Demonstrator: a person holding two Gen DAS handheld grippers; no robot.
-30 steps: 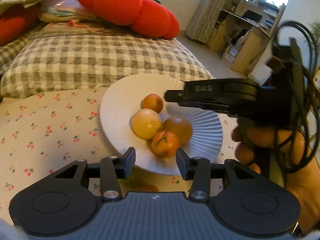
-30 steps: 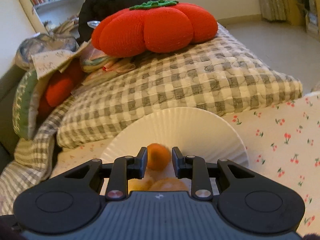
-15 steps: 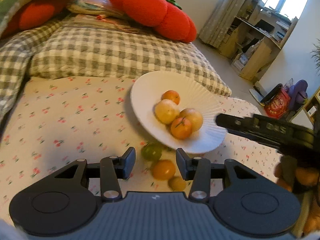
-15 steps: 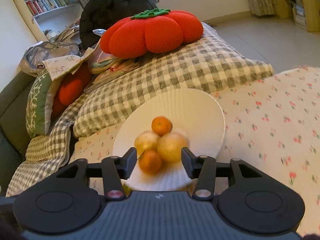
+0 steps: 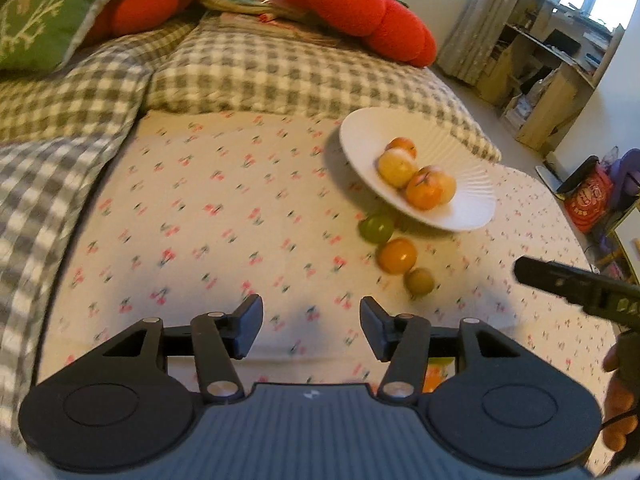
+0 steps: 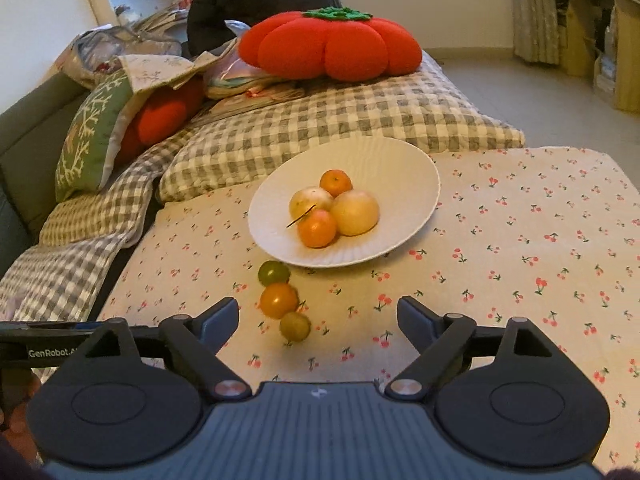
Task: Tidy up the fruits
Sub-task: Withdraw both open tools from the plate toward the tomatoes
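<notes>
A white ribbed plate (image 6: 380, 168) (image 5: 368, 136) on the cherry-print cloth holds several fruits: a small orange one (image 6: 335, 183), two pale yellow ones and an orange one with a stem (image 6: 317, 227). In front of it lie a green fruit (image 6: 273, 273) (image 5: 376, 228), an orange fruit (image 6: 279, 300) (image 5: 397, 256) and a small olive fruit (image 6: 295, 326) (image 5: 419, 281). My right gripper (image 6: 318, 316) hovers just short of these three, jaws opening wide, holding nothing. My left gripper (image 5: 312, 320) is left of them over bare cloth, jaws opening, empty.
Checked pillows (image 6: 340, 120) and a red tomato cushion (image 6: 332, 48) lie behind the plate. A green cushion (image 6: 92, 136) sits at the left. More fruit (image 5: 436, 372) shows partly under my left gripper. Floor and shelves lie beyond the bed's right side.
My right gripper let go of the small orange fruit on the plate, opened wide and drew back. My left gripper also drew back from the plate, shifted left and opened a little.
</notes>
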